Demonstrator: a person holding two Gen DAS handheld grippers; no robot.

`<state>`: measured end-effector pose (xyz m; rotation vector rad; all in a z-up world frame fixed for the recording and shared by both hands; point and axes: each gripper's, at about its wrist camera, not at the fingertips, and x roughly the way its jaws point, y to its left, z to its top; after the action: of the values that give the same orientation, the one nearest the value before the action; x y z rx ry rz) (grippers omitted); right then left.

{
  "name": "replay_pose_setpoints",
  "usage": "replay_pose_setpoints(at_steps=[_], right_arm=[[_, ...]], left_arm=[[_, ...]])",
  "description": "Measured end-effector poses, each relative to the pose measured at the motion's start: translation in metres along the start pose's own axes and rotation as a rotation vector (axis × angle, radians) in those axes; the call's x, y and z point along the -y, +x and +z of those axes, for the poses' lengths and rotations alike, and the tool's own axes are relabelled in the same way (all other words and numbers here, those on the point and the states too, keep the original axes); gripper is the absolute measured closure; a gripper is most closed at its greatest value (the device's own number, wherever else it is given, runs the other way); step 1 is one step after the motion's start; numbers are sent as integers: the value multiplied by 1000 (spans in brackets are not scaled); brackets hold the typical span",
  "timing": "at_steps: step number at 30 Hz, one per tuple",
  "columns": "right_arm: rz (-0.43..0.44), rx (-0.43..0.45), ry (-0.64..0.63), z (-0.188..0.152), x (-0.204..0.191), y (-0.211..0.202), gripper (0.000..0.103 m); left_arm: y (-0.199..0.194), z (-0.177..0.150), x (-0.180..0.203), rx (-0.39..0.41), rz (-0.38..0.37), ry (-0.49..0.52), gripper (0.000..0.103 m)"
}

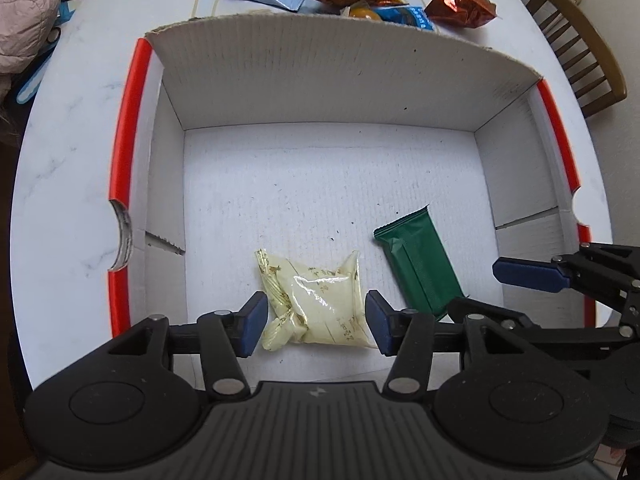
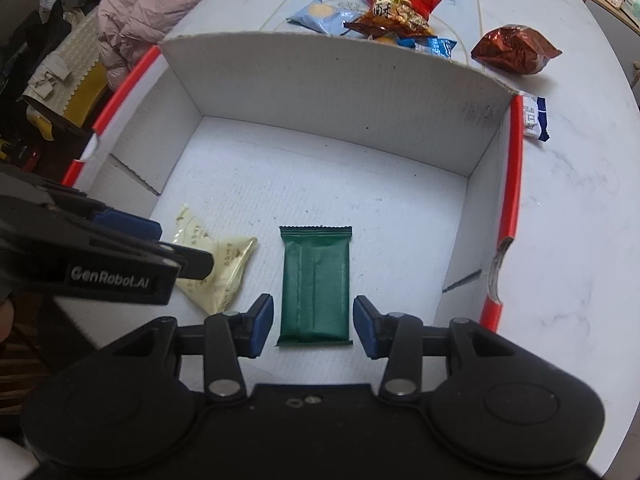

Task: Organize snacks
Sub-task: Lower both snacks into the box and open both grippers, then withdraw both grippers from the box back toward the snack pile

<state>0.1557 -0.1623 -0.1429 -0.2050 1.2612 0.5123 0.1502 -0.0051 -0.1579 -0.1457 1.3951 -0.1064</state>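
Observation:
A white cardboard box [image 1: 320,72] with red rims stands on the marble table, and both grippers point down into it. A pale yellow snack packet [image 1: 316,304] lies on the box floor between the blue pads of my left gripper [image 1: 316,322], which stand just beside its edges. A green packet [image 2: 314,284] lies flat between the pads of my right gripper [image 2: 313,326], with a thin gap on each side. The right gripper [image 1: 492,292] also shows beside the green packet [image 1: 420,264]. The left gripper [image 2: 160,240] hangs over the yellow packet [image 2: 224,268].
Beyond the box's far wall [image 2: 320,80] lie loose snacks: a light blue packet [image 2: 320,14], a red-gold bag [image 2: 396,8], a small blue packet [image 2: 434,46], a red foil bag [image 2: 514,48] and a white-blue packet [image 2: 534,116]. A pink jacket [image 2: 156,12] is at left, a wooden chair [image 1: 580,52] at right.

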Motion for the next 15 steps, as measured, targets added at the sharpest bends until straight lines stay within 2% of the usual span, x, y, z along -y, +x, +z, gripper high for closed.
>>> replay_pose_setpoints(at_steps=[7, 15], right_arm=[[39, 68, 16, -1, 4, -31, 53], [56, 170, 35, 4, 8, -74, 43]], left_arm=[[-28, -6, -2, 49, -28, 5, 47], [-79, -6, -2, 152, -73, 17, 45]])
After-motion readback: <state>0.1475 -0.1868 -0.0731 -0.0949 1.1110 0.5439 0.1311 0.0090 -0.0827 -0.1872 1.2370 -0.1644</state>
